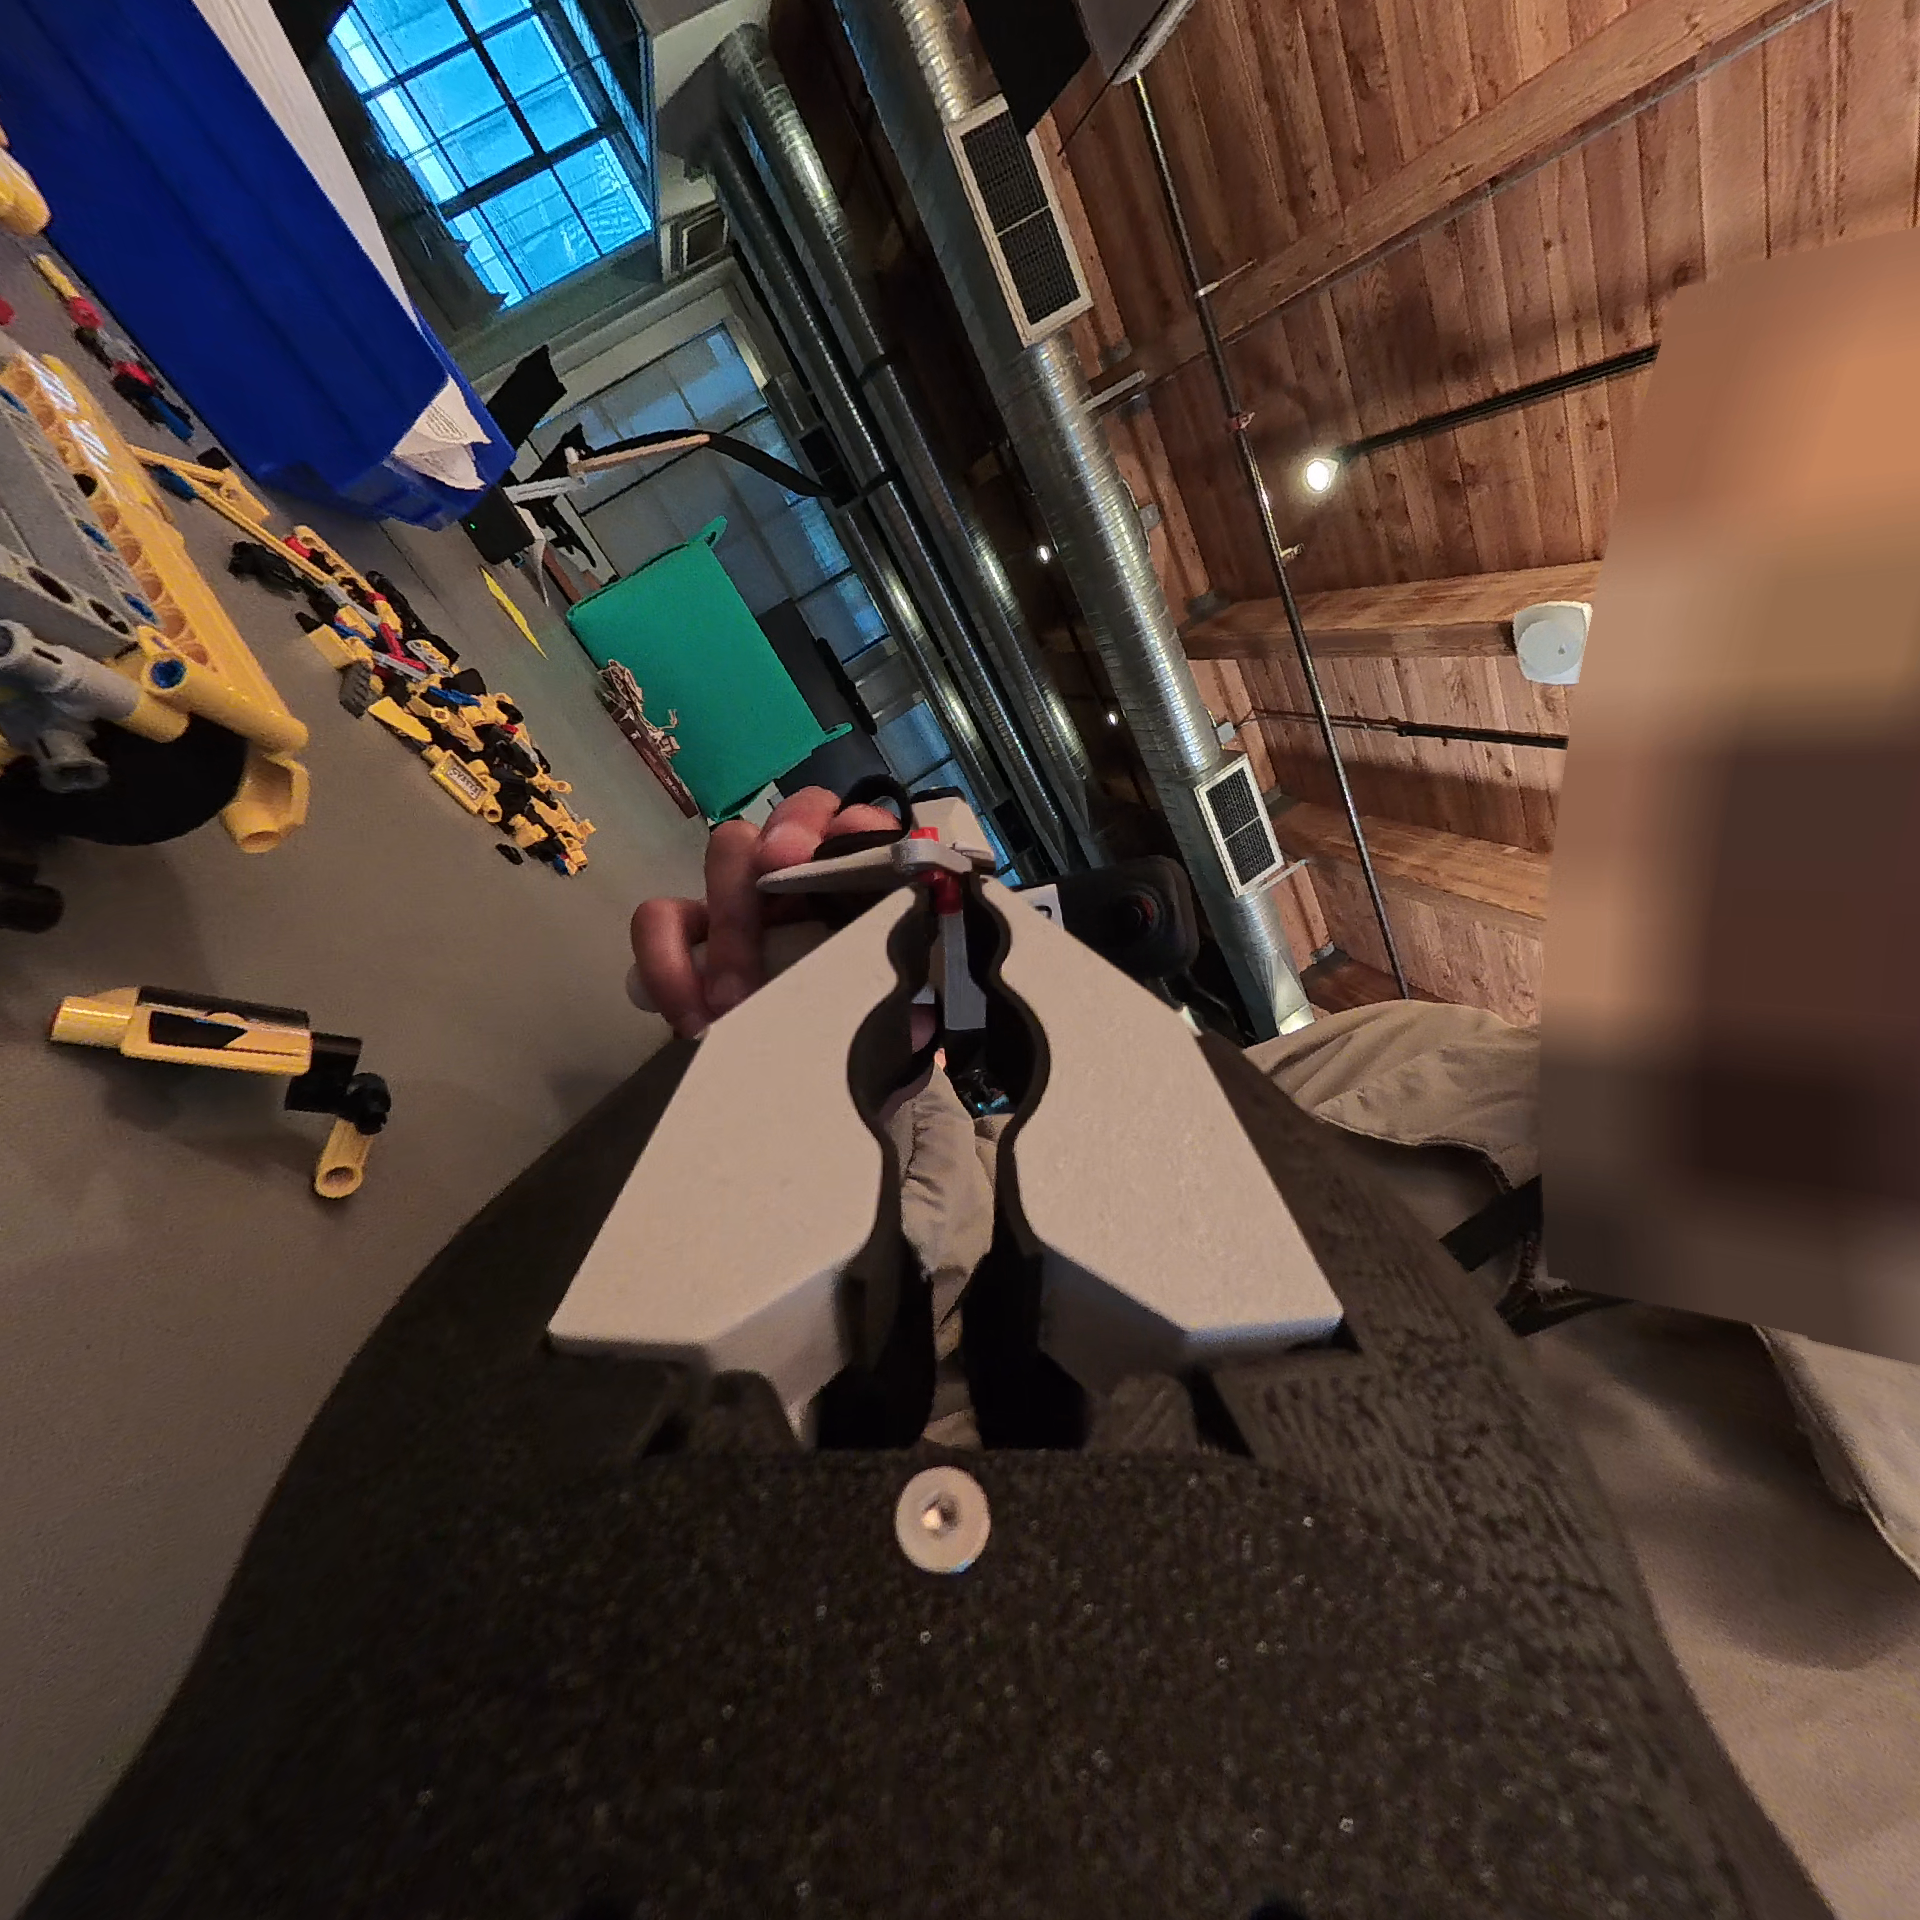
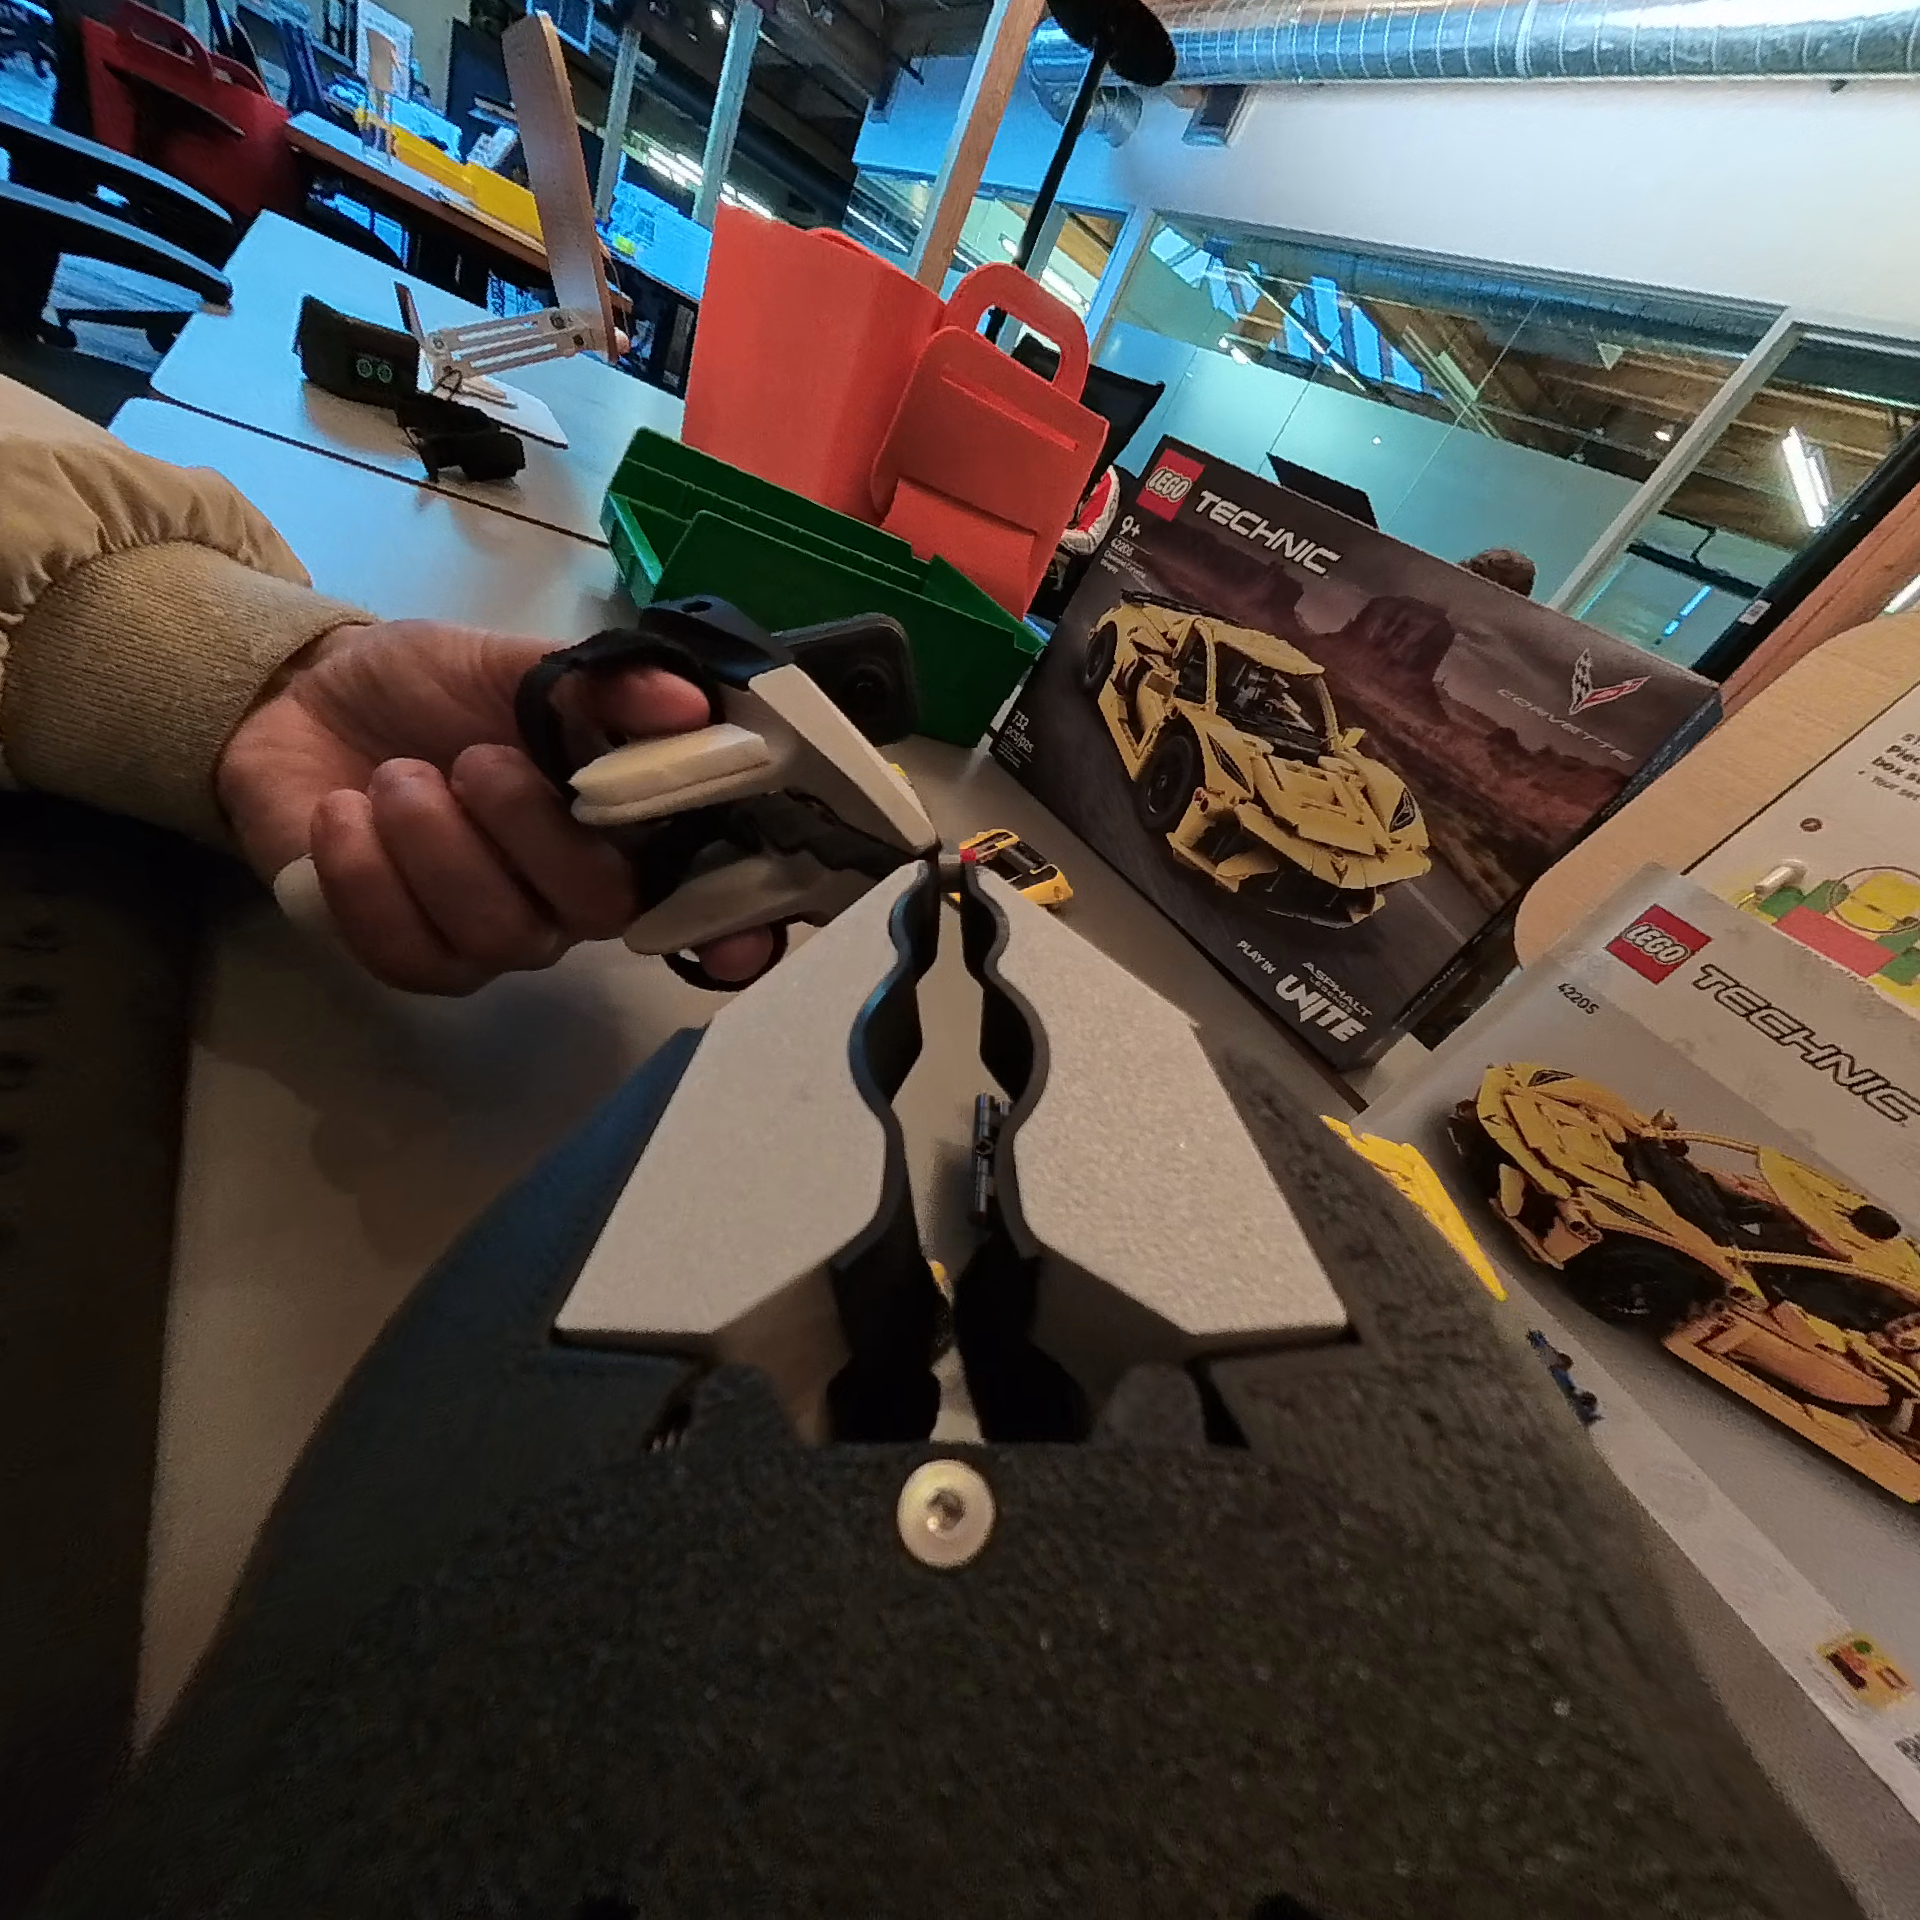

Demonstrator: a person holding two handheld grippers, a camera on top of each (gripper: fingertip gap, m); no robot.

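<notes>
Grippers meeting tip to tip above a smooth grey table (image 2: 416,1091). Each of the two has a pair of matte grey, wedge-shaped fingers with wavy black inner edges, set on a rough black body.

Your left gripper (image 1: 940,904) is tilted steeply, looking back at your beige jacket and the wooden ceiling. Its fingers are pinched on one slim grey beam (image 1: 961,982), which stands upright between them with one red pin (image 1: 940,886) at its top end.

Your right gripper (image 2: 951,883) is nearly level, its fingers drawn to a narrow slit. The red pin sits right at their tips, but you cannot tell whether they grip anything.

Your left hand (image 2: 436,821) curls around its handle, one finger through a black loop. Your right hand (image 1: 717,925) is wrapped likewise.

On the table:
- one black pin (image 2: 985,1143), seen through the right gripper's slit
- one glossy printed box (image 2: 1351,779), standing
- one booklet (image 2: 1714,1195), lying flat
- one green plastic tray (image 2: 831,582)
- two orange felt bags (image 2: 883,416) behind the tray
- one yellow beam frame (image 1: 156,623)
- one loose heap of small parts (image 1: 468,727), in yellow, black, red and blue
- one blue bin (image 1: 208,260)
</notes>
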